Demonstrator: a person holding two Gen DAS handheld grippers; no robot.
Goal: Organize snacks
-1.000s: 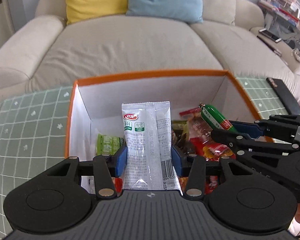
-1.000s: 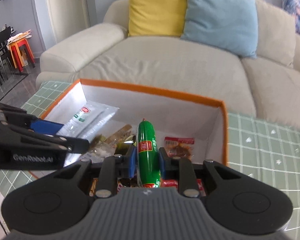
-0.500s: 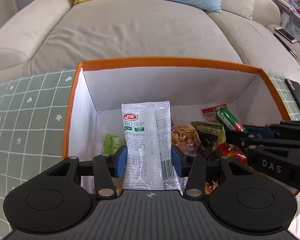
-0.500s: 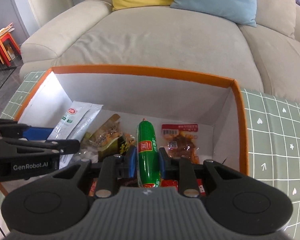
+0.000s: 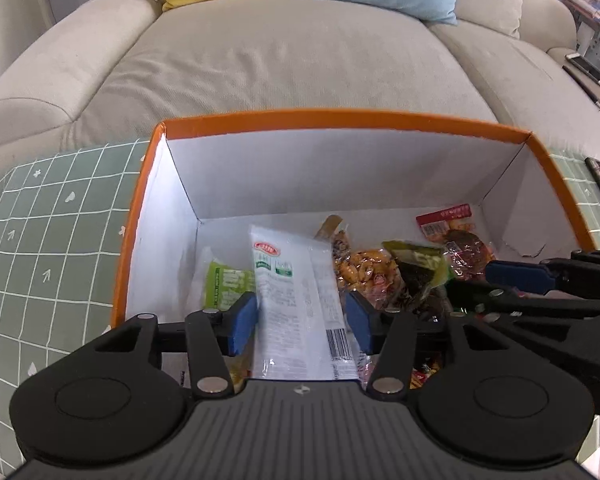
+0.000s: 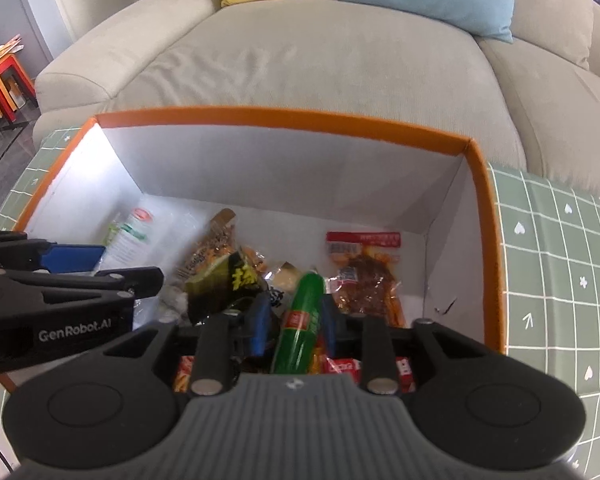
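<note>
- Left wrist view: the left gripper (image 5: 301, 322) sits low over the orange-rimmed box (image 5: 340, 118), its blue pads apart with gaps on either side of the white sachet (image 5: 296, 300) — the sachet lies tilted between them, not pinched, its upper end pointing toward the far wall.
- Just left of the sachet, a green packet (image 5: 224, 286) lies on the box floor near the left wall.
- To the right of the sachet sit a clear bag of orange nuts (image 5: 360, 268), a dark seaweed pack (image 5: 420, 270) and, in the far right corner, a red-labelled meat snack (image 5: 460, 236).
- The right gripper (image 5: 540, 284) reaches in from the right edge over the box; whether it is apart or together cannot be told from this side.
- The box stands on a desk with a green grid cloth (image 5: 40, 248); a beige sofa (image 5: 300, 52) lies beyond it.
- Right wrist view: the right gripper (image 6: 296, 320) is spread wider than the green sausage (image 6: 300, 320), which leans loose between the pads — clearly off the left pad, near the right one — above the snack pile.
- The red-labelled meat snack (image 6: 364, 268) lies just right of the sausage tip, the seaweed pack (image 6: 228, 284) just left.
- The left gripper (image 6: 100, 276) enters from the left beside the white sachet (image 6: 140, 236), near the box (image 6: 284, 116) left wall.
</note>
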